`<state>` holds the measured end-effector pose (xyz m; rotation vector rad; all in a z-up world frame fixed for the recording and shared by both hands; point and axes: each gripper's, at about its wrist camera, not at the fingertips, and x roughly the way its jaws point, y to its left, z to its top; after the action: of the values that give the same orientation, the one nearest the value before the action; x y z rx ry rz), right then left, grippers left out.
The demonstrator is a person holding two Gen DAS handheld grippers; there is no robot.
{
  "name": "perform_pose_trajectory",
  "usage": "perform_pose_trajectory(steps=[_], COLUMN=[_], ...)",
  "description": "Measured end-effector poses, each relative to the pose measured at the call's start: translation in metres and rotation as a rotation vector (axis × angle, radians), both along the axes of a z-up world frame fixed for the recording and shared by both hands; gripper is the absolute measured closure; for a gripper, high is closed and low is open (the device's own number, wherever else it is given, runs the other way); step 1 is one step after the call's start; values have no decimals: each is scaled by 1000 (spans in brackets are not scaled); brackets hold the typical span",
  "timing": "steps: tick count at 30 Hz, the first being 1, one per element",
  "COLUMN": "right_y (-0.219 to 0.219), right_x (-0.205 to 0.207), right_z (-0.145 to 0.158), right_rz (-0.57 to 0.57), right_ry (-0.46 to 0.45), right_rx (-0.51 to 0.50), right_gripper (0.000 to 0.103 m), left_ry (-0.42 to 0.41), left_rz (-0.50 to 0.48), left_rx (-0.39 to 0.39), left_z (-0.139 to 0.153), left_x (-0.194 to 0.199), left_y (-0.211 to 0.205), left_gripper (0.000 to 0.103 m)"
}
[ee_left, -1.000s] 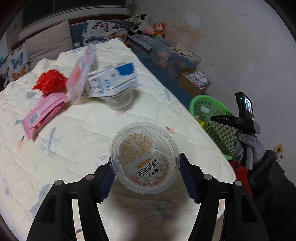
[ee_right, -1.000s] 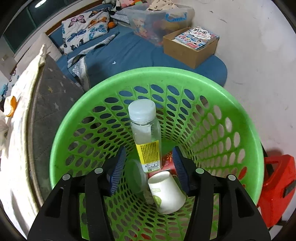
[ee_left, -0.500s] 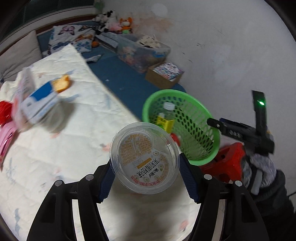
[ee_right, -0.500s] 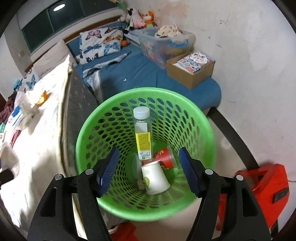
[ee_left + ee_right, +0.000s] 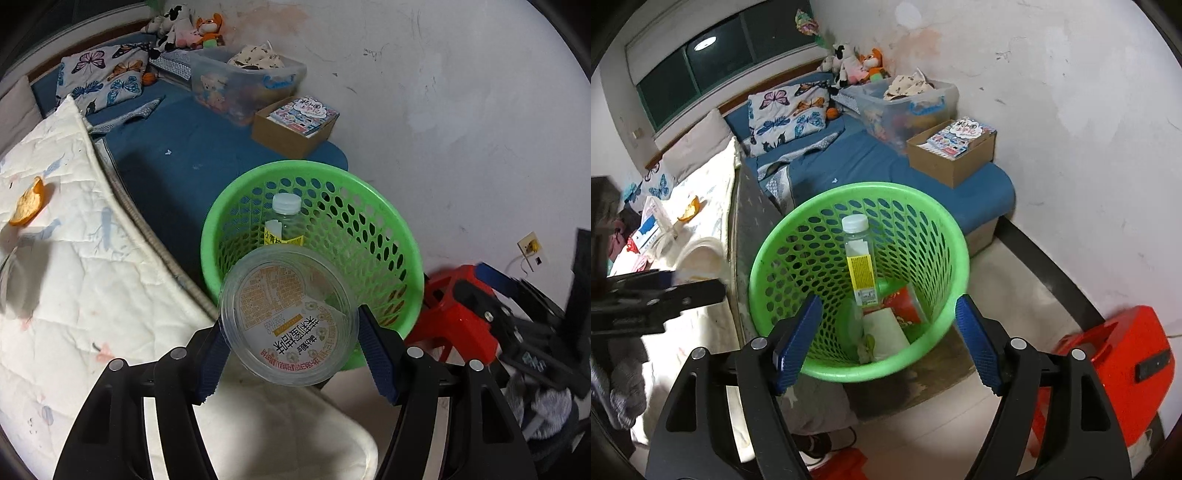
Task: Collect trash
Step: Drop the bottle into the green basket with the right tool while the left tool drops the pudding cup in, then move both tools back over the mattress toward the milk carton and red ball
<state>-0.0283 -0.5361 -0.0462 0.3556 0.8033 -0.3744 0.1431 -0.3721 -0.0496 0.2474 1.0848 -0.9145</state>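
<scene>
Two claws are seen: the left claw (image 5: 290, 343) is clamped on a clear round plastic tub (image 5: 288, 317), held near the green perforated plastic basket (image 5: 384, 221); the right claw (image 5: 886, 336), its jaws just opened, stands empty above it. The tub should be centred over the rim before release.
</scene>
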Motion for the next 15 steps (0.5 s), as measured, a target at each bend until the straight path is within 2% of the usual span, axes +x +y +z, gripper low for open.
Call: perform_pose_trajectory(steps=[4,6,9,12,15], right_y=[2,4,7,13,22], right_x=[-7,-9,-13,-13,-10], right_z=[1,1,3,6,12], right_rz=[2,7,13,30,57], right_ry=[-12,-21,-38,-41,-44], right_rx=[9,22,37,43,25], right_gripper=[27,27,27,27,27], left_ry=[-16,-18,-22,-16,-53], left_rz=[-24,-36,-37,-21,2], left_rx=[3,-9,-17,-23,-30], left_z=[0,1,2,4,13], left_x=[-4,-5,-6,-6,-8], left_y=[-11,-16,-16,-8,12], left_gripper=[38,30,29,29,29])
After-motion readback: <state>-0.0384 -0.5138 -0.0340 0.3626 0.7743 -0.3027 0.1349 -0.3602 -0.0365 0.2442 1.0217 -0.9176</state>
